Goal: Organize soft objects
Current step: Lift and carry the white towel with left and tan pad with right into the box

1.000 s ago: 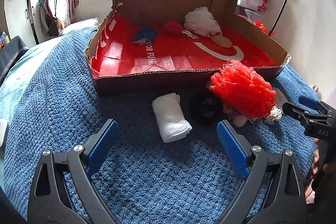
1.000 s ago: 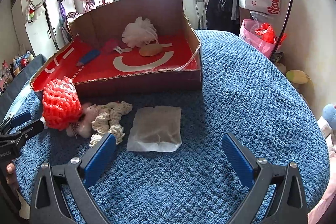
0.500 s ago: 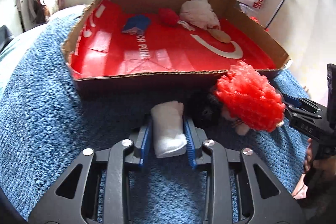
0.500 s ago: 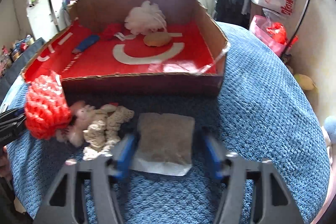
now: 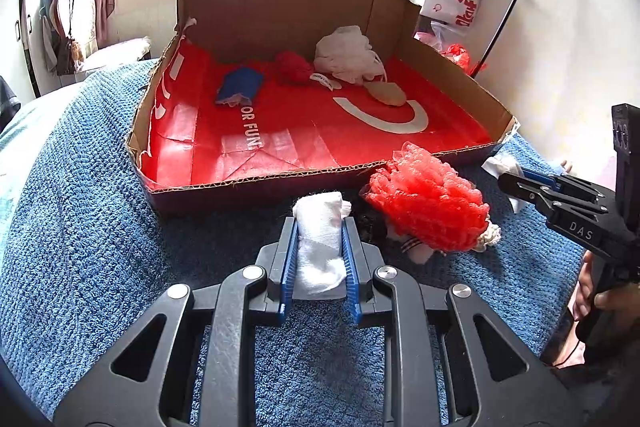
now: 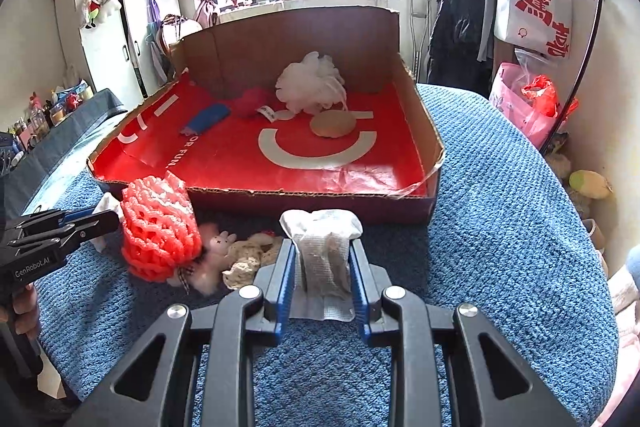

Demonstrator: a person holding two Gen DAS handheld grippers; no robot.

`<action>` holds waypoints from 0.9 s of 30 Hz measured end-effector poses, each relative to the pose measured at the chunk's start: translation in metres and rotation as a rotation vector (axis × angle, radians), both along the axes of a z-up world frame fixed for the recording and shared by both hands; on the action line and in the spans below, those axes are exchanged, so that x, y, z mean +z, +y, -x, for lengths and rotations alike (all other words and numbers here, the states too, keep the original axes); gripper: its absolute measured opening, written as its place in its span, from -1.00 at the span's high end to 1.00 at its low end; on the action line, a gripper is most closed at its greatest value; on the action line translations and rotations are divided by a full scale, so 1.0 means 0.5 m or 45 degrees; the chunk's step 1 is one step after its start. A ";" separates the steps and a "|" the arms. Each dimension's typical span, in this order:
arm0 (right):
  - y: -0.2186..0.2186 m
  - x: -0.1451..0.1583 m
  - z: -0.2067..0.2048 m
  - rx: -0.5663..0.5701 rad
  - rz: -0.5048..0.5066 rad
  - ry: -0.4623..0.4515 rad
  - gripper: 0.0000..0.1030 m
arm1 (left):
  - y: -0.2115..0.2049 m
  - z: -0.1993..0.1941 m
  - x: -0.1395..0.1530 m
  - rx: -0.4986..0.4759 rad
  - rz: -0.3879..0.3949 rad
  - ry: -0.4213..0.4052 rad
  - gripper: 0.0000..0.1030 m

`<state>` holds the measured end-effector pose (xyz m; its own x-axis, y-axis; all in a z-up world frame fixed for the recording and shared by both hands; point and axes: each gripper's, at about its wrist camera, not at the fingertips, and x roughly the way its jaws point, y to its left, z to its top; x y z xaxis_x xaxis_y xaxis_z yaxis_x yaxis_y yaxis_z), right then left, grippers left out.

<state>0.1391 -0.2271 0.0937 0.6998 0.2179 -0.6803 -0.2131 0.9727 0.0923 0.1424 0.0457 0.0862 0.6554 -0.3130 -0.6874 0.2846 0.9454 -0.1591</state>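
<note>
My left gripper (image 5: 320, 227) is shut on a rolled white cloth (image 5: 320, 251), held just above the blue blanket (image 5: 100, 247). In the right wrist view my right gripper (image 6: 322, 247) has its jaws closing on a flat grey-white pouch (image 6: 320, 227), which is squeezed and buckled between the pads. Ahead lies an open cardboard box (image 5: 256, 183) with a red lining. It holds a white bath pouf (image 5: 346, 55), a red item (image 5: 294, 67), a blue cloth (image 5: 240, 87) and a tan pad (image 5: 386, 93). A red foam net (image 5: 428, 207) lies between the two grippers.
Beside the red net lie a small plush toy (image 6: 216, 247), a cream knitted piece (image 6: 248, 259) and a dark item (image 5: 372, 223). A clothes rack with hanging bags (image 6: 532, 11) stands at the right. A white wardrobe (image 6: 116, 27) stands at the left.
Both grippers went from wide open to closed, the left on the white roll, the right on the pouch. The pouch has buckled upward and both items have come off the blanket a little.
</note>
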 end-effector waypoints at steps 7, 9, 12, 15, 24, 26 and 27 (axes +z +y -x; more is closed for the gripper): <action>0.019 0.043 -0.007 0.067 -0.031 -0.060 0.46 | 0.000 -0.015 0.038 -0.035 0.027 -0.038 0.62; 0.032 0.060 -0.028 0.106 -0.041 -0.074 0.46 | -0.005 -0.040 0.054 -0.063 0.034 -0.048 0.62; 0.052 0.080 -0.072 0.163 -0.035 -0.084 0.46 | -0.020 -0.094 0.069 -0.121 0.032 -0.025 0.62; 0.080 0.089 -0.135 0.245 -0.029 -0.052 0.45 | -0.036 -0.159 0.075 -0.159 -0.006 0.016 0.62; 0.158 0.062 -0.331 0.421 0.054 0.170 0.44 | -0.076 -0.328 0.055 -0.231 -0.130 0.174 0.62; 0.172 0.050 -0.356 0.438 0.083 0.202 0.44 | -0.083 -0.357 0.045 -0.242 -0.155 0.206 0.62; 0.177 0.043 -0.369 0.446 0.092 0.224 0.44 | -0.085 -0.369 0.039 -0.251 -0.162 0.228 0.62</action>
